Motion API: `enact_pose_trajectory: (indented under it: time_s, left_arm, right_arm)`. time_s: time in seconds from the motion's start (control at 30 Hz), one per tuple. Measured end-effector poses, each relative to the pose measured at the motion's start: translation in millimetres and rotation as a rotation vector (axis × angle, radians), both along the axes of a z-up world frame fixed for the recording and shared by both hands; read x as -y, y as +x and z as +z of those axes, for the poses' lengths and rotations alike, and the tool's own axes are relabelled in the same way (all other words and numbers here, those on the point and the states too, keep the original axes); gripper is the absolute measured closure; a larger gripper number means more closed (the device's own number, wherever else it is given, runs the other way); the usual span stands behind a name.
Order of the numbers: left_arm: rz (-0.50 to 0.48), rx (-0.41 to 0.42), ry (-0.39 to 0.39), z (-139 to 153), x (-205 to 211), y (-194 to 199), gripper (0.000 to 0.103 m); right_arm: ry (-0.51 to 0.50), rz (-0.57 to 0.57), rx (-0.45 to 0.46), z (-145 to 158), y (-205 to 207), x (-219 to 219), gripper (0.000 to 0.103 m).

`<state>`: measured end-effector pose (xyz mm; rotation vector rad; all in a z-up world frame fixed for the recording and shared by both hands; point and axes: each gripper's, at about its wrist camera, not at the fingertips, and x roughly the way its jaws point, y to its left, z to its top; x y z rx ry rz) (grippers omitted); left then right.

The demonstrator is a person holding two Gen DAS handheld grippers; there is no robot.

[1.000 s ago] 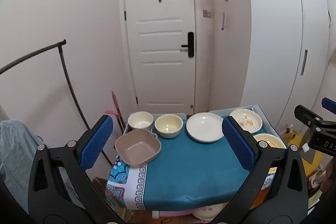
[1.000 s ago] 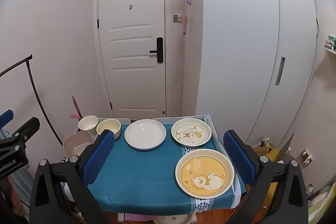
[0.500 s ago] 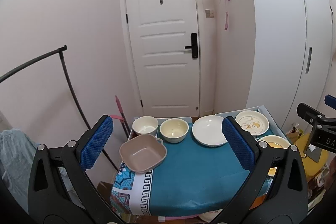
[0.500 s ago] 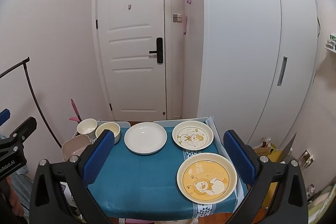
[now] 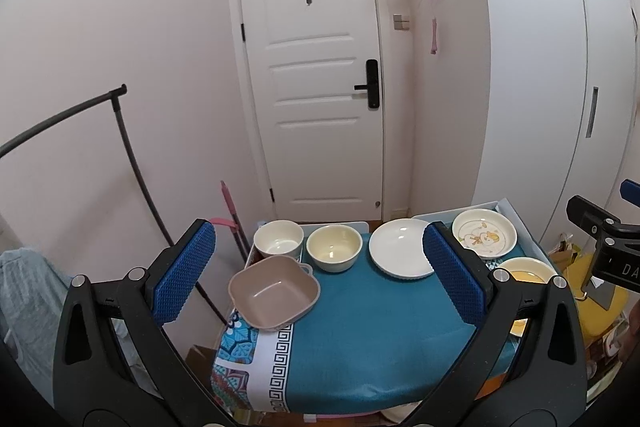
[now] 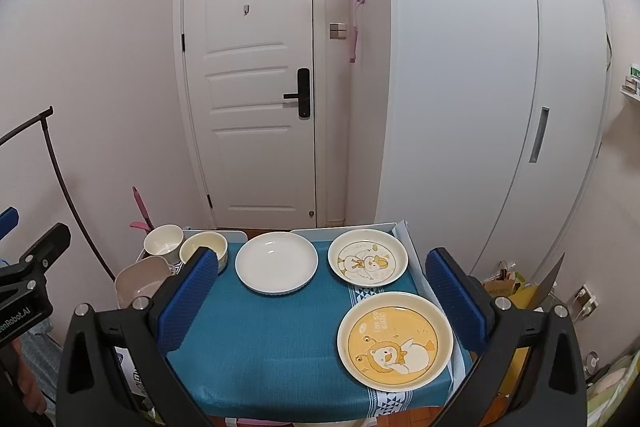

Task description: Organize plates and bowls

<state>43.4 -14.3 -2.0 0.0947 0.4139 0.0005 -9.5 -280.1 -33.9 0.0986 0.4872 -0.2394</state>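
Both hand-held grippers are being kept wide apart and nothing is being held in either one: the left hand-held gripper (image 5: 318,275) and the right hand-held gripper (image 6: 322,295) are being hung above the near edge of the table (image 5: 368,331), well apart from every dish.

Compared with one second ago, both cameras are being lifted and tilted a little upward, so the table is being seen lower in each view and more of the door is being shown. No dish is being moved; every piece is lying where it was. This is being judged as a survey before the first grasp, so the task is hardly begun.

On the table, seen from the left wrist, the pink square bowl (image 5: 274,293) is being found at 9 o'clock, with the white bowl (image 5: 279,241) at 11 o'clock and the cream bowl (image 5: 334,253) just beside it. The white plate (image 6: 276,263) is lying at 12 o'clock, the duck plate (image 6: 368,263) at 1 o'clock and the yellow plate (image 6: 395,341) at 4 o'clock. The pink bowl is possibly overhanging the table edge, but this is not being shown clearly.
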Motion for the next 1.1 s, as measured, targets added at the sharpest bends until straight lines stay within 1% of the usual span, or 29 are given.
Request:
enact_pose_trajectory:
  time_s: [0.5,0.7,1.1]
  left_arm:
    - [-0.01,-0.016,0.002,-2,2,9,0.0]
    - [0.004,-0.004,0.003,-1,1,10,0.0]
    - [0.017,-0.015,0.008,-4,-7,14,0.0]
  right_arm:
    - [-0.01,-0.017,-0.009,-4,5,-5,0.0]
    - [-0.017,-0.018,-0.01,-5,8,-9,0.0]
    - [-0.018,-0.009,-0.019,-6,14,-12,0.0]
